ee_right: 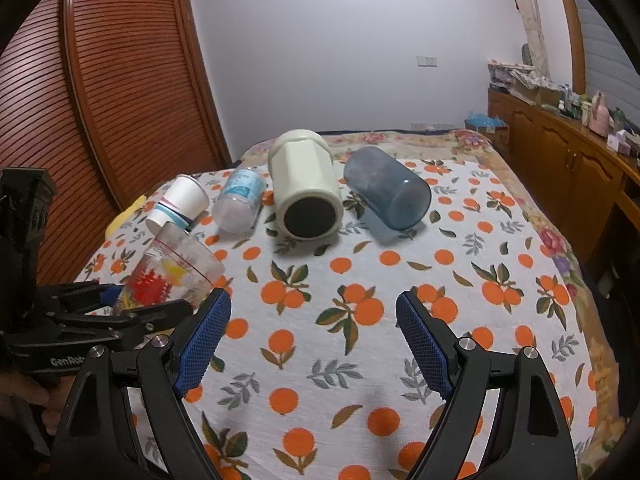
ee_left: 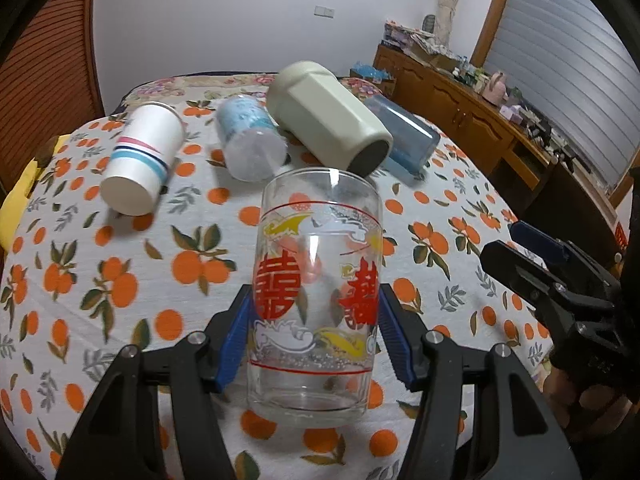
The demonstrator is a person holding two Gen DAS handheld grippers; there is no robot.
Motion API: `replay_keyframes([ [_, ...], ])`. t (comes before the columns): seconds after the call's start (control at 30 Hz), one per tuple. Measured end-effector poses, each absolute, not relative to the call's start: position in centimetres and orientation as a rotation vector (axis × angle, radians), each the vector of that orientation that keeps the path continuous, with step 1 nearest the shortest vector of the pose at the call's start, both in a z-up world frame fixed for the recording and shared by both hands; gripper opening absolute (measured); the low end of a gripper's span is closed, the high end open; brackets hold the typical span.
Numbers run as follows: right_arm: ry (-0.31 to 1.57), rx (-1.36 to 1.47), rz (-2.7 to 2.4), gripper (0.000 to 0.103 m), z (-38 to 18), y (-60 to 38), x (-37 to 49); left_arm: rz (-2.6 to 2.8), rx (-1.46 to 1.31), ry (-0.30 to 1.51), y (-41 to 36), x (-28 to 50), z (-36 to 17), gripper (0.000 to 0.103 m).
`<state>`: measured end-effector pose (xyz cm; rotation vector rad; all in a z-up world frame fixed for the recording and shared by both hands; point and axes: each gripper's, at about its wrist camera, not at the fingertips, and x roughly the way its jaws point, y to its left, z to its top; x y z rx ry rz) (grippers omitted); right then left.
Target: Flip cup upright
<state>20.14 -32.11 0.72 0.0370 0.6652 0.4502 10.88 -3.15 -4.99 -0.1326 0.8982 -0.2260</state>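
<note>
My left gripper (ee_left: pixel 314 308) is shut on a clear glass tumbler (ee_left: pixel 316 292) printed with red characters, held upright with its mouth up and its thick base near the tablecloth. It also shows in the right wrist view (ee_right: pixel 176 268), tilted, between the left gripper's fingers (ee_right: pixel 108 296). My right gripper (ee_right: pixel 314 312) is open and empty above the orange-print tablecloth (ee_right: pixel 360 280); it shows at the right edge of the left wrist view (ee_left: pixel 532 252).
Several cups lie on their sides at the back: a striped paper cup (ee_left: pixel 140 160), a frosted blue-white cup (ee_left: pixel 250 140), a cream faceted mug (ee_left: pixel 324 116) and a blue plastic cup (ee_left: pixel 404 136). A wooden sideboard (ee_left: pixel 480 120) stands to the right.
</note>
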Motion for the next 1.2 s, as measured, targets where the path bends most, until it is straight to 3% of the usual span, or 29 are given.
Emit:
replay_keyframes([
  [0.6,0.682,0.028,0.453,0.087,0.2,-31.8,20.1,-0.198,-0.117,0.944,-4.0,12.2,-6.3,0.06],
  [0.77,0.683,0.022,0.454,0.087,0.4,-31.5,20.1,-0.191,-0.113,0.88,-3.0,11.6,-4.6,0.071],
  [1.2,0.694,-0.009,0.482,0.087,1.6,-28.3,19.6,-0.103,-0.117,0.819,2.8,9.4,-2.1,0.08],
])
